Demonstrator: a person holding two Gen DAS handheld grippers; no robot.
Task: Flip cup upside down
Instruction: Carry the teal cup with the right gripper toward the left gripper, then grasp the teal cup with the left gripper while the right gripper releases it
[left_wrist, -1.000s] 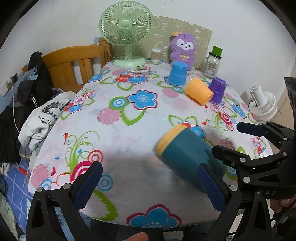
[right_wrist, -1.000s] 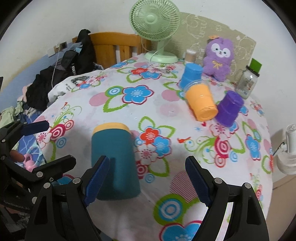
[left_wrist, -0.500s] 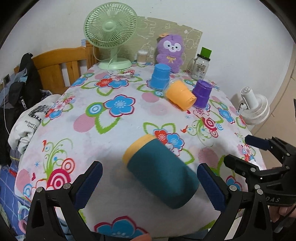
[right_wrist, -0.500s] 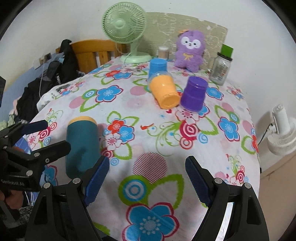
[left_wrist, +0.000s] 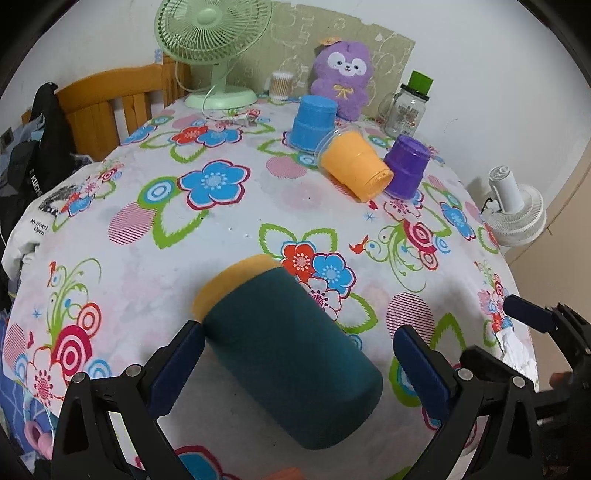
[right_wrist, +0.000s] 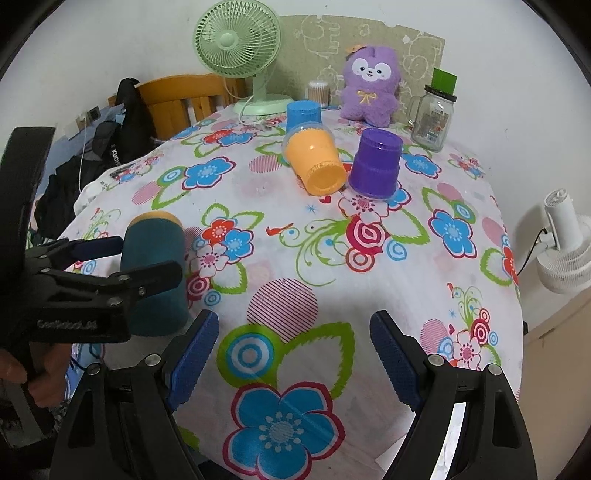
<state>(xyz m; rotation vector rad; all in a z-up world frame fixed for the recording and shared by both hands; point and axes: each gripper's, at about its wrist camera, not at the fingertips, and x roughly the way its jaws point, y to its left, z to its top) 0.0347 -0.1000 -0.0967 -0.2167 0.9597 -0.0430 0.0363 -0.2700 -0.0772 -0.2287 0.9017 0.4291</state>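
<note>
Left tongs (left_wrist: 295, 354) spread around the lying teal cup (left_wrist: 284, 354) near the table edge (left_wrist: 110, 373) (right tongs (right_wrist: 293, 354) released).

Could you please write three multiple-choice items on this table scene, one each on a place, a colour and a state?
1. Where does the teal cup lie?
A. between the fingers of the left hand-held gripper
B. beside the green fan
C. on the purple cup

2. What colour is the band at the teal cup's far end?
A. red
B. yellow
C. white

3. How does the orange cup sit on the table?
A. upright
B. upside down
C. tipped on its side

Key: 1 A, the blue pads flank it in the left wrist view; 2 B, a yellow band shows in both views; 3 C, its base points toward the camera.
</note>
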